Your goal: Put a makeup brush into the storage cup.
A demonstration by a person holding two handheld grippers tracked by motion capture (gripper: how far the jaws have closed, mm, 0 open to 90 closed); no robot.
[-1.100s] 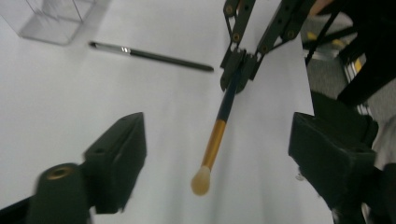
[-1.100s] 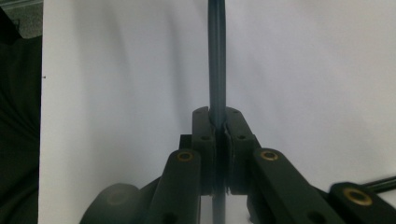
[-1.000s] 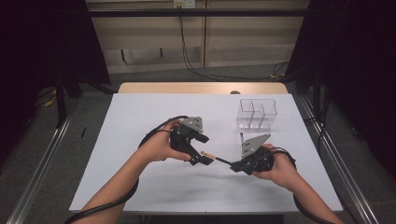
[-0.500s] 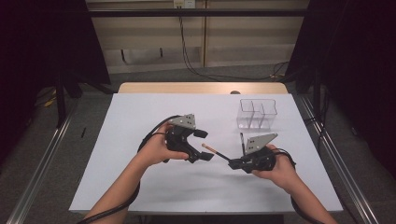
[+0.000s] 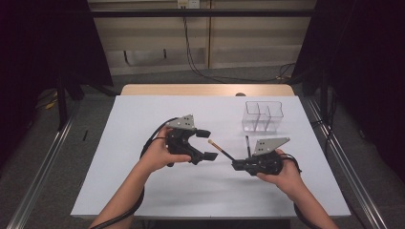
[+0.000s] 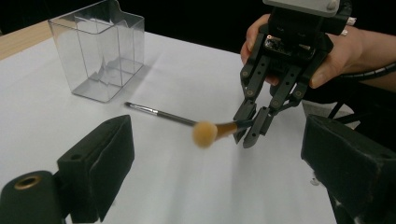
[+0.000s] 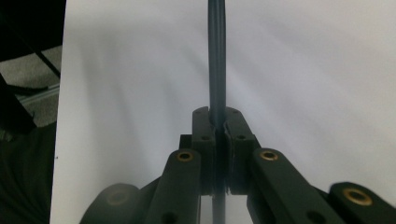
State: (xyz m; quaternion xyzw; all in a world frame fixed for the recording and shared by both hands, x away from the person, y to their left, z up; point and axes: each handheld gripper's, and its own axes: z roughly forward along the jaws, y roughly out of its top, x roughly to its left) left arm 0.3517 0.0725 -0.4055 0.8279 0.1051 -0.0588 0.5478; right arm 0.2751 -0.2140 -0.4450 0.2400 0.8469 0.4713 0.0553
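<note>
Currently right gripper (image 5: pixel 237 165) clamps the slim dark-handled makeup brush (image 5: pixel 220 149) at frame centre; left gripper (image 5: pixel 206 144) gapes around its tan tip. Judgement: steady the handle, then aim for the clear plastic divided box (image 5: pixel 262 116), upper right.

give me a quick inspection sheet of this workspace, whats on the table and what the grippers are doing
surface: white table top, a bare wooden strip along its far edge
job's things: makeup brush, tan tip pointing at the left gripper, handle clamped in the right gripper; second thin brush lying flat near the clear organizer, which looks empty
clutter: nothing seen
grippers: left gripper open, jaws either side of the brush tip without touching; right gripper shut on the handle
cables: black cable looping from the left gripper; more cables on the floor behind
surroundings: dark curtains at both sides, metal rails beside the table
</note>
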